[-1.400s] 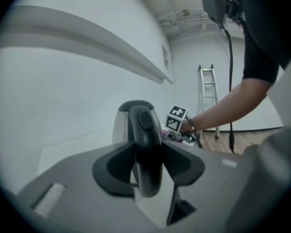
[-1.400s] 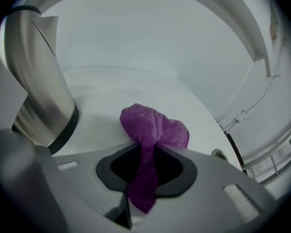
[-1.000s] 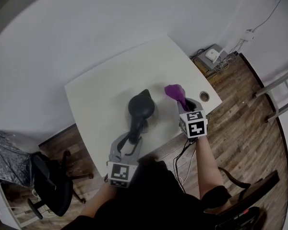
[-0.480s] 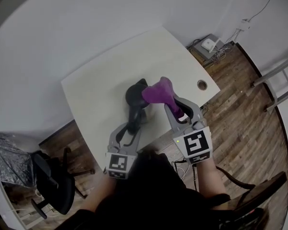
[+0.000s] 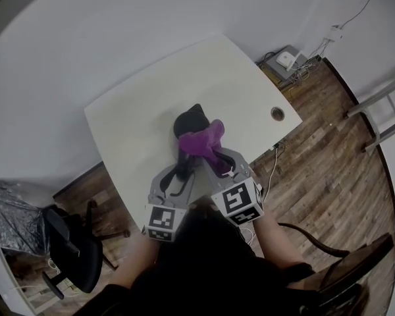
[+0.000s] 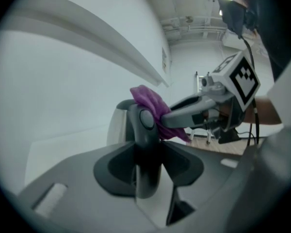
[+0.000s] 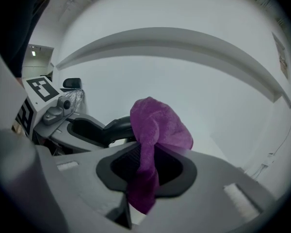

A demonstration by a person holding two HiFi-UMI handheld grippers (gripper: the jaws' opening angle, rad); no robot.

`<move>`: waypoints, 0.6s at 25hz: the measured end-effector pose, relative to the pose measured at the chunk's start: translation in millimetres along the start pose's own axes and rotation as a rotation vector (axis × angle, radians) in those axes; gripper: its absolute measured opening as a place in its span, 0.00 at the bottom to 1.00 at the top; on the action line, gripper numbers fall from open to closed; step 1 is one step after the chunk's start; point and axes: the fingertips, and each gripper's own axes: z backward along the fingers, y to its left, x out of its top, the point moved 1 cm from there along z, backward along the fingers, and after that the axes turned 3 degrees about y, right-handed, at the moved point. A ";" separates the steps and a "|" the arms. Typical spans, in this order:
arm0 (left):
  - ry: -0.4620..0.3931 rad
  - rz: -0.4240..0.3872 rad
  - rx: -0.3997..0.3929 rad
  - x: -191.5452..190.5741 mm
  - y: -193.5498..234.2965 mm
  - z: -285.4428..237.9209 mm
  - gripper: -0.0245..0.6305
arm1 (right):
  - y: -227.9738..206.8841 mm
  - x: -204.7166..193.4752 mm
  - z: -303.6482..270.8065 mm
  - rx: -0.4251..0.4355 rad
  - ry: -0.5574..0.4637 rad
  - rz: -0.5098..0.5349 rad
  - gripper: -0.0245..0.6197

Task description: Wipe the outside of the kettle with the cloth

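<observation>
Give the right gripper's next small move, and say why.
Probably sweep the cloth down the side of the kettle. The right gripper is shut on the cloth, which sits at the kettle's top beside the handle; the left gripper clamps that handle, steadying it.

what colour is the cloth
Purple. The cloth shows best in the right gripper view.

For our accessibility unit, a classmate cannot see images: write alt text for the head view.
From above, the right gripper holds a purple cloth against a black kettle gripped by the left gripper, on a white table.
</observation>
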 end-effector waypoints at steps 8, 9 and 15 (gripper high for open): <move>-0.004 0.004 -0.025 0.0 1.6 1.3 0.29 | 30.9 -46.9 -23.2 0.099 0.112 -0.047 0.17; -0.003 0.005 -0.026 0.1 1.5 1.4 0.29 | 35.8 -56.1 -27.4 0.116 0.133 -0.056 0.17; -0.001 0.009 -0.034 -0.1 1.8 1.0 0.29 | 62.6 -101.1 -55.5 0.197 0.247 -0.080 0.17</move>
